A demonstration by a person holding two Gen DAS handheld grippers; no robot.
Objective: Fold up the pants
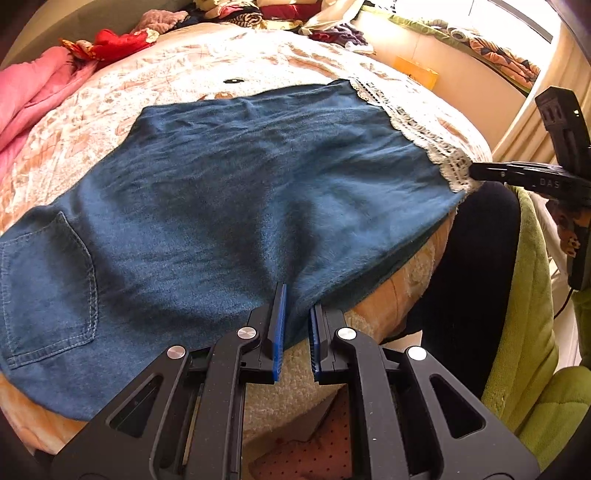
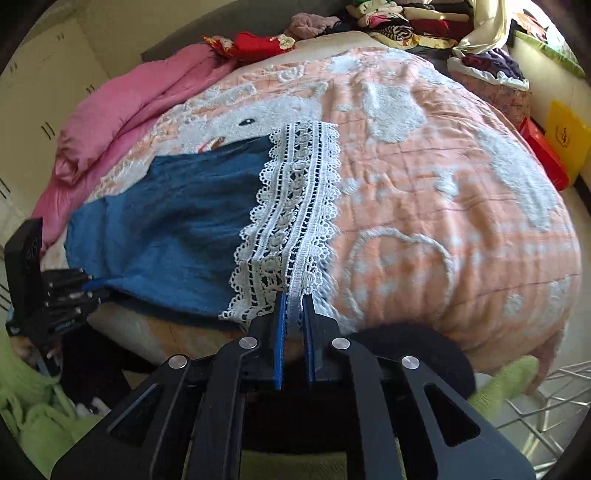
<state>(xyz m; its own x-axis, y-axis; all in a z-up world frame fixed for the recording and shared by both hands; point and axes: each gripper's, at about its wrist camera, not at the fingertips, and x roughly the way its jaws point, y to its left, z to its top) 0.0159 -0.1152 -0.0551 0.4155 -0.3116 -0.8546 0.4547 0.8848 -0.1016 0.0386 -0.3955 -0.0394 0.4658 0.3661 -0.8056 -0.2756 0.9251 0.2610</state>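
Blue denim pants with a white lace hem lie flat across the bed, back pocket at the near left. My left gripper is shut on the near edge of the denim. My right gripper is shut on the near corner of the lace hem. The right gripper also shows at the right of the left wrist view, pinching the lace. The left gripper shows at the left of the right wrist view, holding the blue edge.
The bed has a peach and white blanket. A pink quilt lies on its far left, piles of clothes at the back. Green fleece is by the near bed edge. A yellow bag and a wire rack stand right.
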